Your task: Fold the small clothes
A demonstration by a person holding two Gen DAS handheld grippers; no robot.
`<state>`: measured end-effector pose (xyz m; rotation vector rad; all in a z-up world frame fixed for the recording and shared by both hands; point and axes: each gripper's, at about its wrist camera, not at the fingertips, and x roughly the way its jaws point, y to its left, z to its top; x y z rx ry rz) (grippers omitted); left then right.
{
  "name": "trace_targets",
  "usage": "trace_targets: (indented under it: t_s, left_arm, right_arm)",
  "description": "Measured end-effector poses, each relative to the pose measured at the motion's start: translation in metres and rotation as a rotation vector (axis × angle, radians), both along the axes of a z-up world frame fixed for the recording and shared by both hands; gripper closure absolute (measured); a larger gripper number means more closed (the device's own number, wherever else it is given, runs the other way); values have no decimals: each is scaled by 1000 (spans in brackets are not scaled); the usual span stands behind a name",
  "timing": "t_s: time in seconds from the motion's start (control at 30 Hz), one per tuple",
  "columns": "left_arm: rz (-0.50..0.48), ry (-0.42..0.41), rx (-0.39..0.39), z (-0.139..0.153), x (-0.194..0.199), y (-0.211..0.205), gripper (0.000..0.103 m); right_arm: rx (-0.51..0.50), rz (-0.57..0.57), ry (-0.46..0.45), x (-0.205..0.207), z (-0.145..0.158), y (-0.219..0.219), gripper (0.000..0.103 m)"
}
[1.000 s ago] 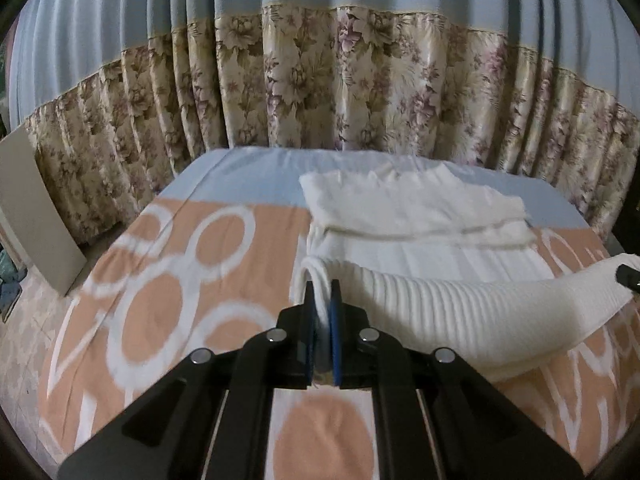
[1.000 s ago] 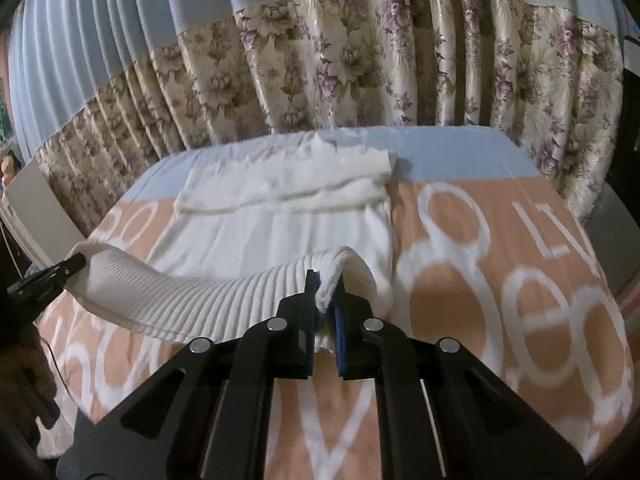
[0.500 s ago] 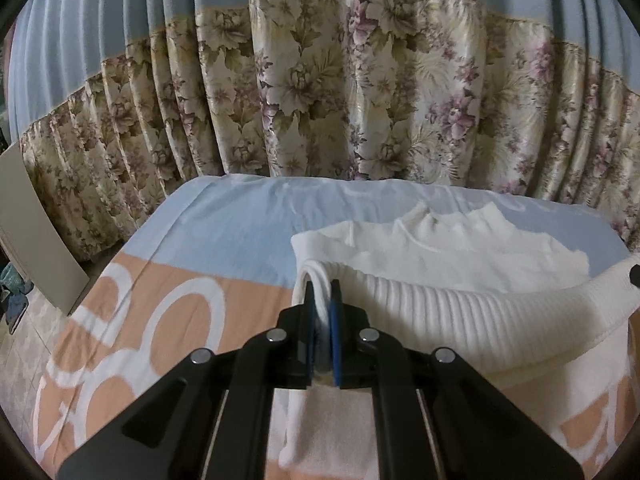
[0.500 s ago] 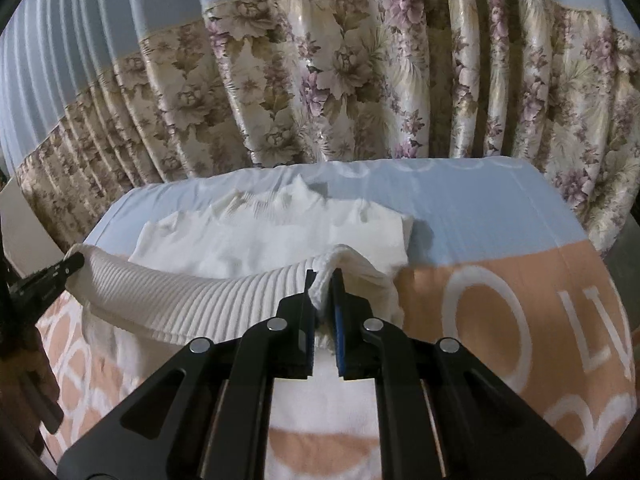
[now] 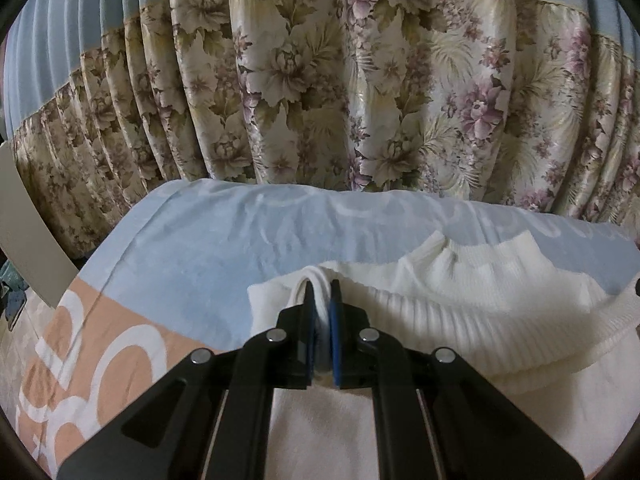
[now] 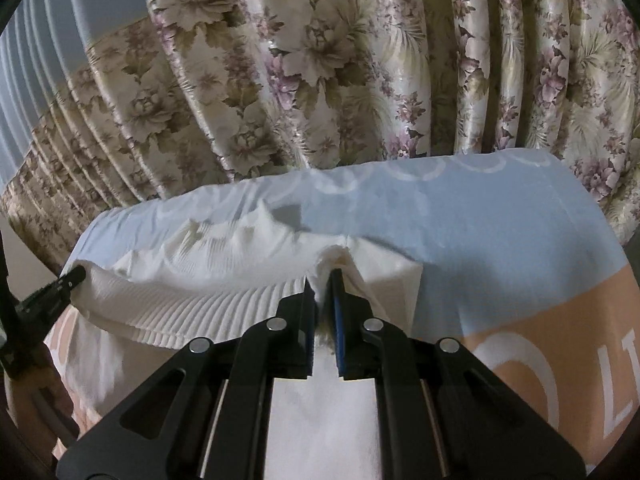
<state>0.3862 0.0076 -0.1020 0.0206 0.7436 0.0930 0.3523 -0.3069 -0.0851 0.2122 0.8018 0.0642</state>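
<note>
A: The left gripper [image 5: 321,294] pinches the white sweater's [image 5: 480,280] ribbed hem on the bed sheet [image 5: 200,248]; its collar shows here.
B: The right gripper [image 6: 322,282] clamps the hem's other corner; only its view shows large white letters, an "L".

Left gripper [image 5: 322,294] with both jaws closed on a bunched corner of the white knit sweater [image 5: 480,280]. The ribbed hem [image 5: 460,320] runs from the grip toward the right edge, draped over the garment's body near the neckline [image 5: 448,250]. The garment lies on a blue-and-orange bedsheet [image 5: 200,256]; a floral curtain [image 5: 320,80] hangs behind.
</note>
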Motion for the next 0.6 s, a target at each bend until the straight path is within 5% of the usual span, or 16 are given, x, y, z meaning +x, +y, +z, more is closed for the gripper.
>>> trace_targets:
  t_s: [0.23,0.3,0.33,0.37,0.5,0.53,0.6]
  left_arm:
    - [7,64,-10,-17,27,2,92]
    - [39,45,-9,-14,28,6,72]
    - [53,21,2,-9,26,8,46]
    - [70,-6,13,-4,24,10,33]
    - [73,-35,60,13,22,12,32]
    - [71,-47,68,17,20,13,32]
    - [71,-56,70,23,17,16,32]
  right_arm:
    - [-8,1,23,28,-6,-4,96]
    - [-7,-5,28,34,-9,-4,96]
    - [-2,-9,27,35,-9,-5,96]
    - [-1,-16,23,36,-8,-5,96]
    - [20,-18,4,39,-2,-7,92]
    - [24,-21,-5,39,1,-8,85]
    - [30,-36,-26,37,7,-9,36]
